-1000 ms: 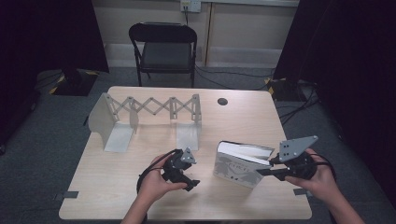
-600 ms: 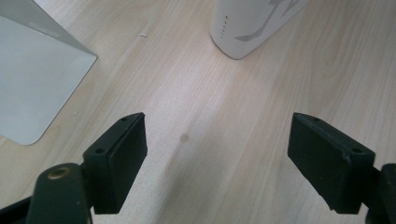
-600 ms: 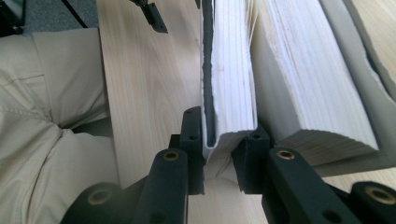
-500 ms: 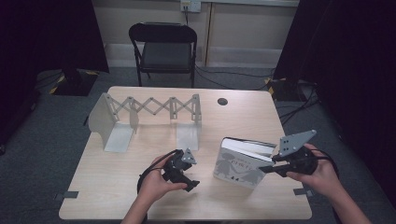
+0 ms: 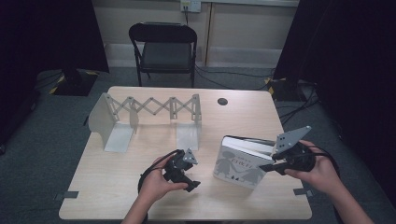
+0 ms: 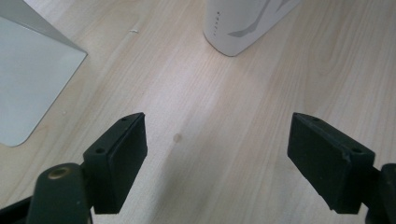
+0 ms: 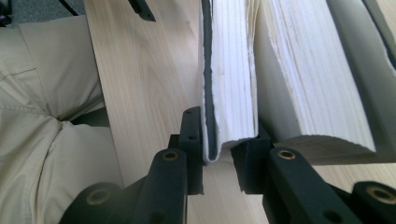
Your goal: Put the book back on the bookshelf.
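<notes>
The book [image 5: 240, 165], tilted up off the table [image 5: 116, 196] near its right front edge, hangs from our right gripper [image 7: 219, 149] clamped on just the cover and a few pages, so it could swing open or tear, while our left gripper [image 6: 217, 154] idles agape.

Light wooden table [image 5: 140, 196], expanding metal book rack [image 5: 149, 112], tilted white book [image 5: 238, 163], dark grommet [image 5: 222, 101]

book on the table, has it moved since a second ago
Yes. The book, clamped by the right hand-held gripper, has tipped more upright; against the table edge, its base hardly shifted.
</notes>
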`<state>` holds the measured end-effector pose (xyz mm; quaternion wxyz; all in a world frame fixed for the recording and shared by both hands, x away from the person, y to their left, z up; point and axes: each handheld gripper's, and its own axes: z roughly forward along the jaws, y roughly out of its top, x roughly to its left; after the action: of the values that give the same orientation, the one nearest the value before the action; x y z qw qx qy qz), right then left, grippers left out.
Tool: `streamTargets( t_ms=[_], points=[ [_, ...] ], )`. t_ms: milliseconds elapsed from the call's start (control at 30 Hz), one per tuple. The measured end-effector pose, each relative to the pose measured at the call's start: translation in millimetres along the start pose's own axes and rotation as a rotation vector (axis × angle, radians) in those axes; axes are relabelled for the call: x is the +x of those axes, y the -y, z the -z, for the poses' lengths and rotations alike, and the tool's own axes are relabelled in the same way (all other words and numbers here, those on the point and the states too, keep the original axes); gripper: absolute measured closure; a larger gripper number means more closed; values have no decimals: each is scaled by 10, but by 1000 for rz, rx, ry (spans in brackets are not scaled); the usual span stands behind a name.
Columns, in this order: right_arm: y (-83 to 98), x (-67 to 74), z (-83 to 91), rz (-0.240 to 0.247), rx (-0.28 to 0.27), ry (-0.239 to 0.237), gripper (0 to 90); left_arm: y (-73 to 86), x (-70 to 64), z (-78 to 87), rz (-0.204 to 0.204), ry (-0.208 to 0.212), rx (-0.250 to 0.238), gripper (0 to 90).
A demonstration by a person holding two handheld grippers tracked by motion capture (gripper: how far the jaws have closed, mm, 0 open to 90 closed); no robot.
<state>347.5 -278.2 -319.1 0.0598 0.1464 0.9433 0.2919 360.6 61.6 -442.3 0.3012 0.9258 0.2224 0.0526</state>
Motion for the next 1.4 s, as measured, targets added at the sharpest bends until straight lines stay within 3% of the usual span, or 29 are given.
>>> streamTargets(
  t_ms=[233, 1000, 1400],
  points=[
    [-1, 2, 0, -3, 2, 1, 755, -108, -5, -3, -12, 21, -3, 212],
    [10, 7, 4, -33, -6, 18, 741, -832, -73, 188, -114, 44, -53, 211],
    [30, 10, 40, -43, -15, 25, 729, -1106, -129, 275, -155, 36, -57, 211]
  ],
)
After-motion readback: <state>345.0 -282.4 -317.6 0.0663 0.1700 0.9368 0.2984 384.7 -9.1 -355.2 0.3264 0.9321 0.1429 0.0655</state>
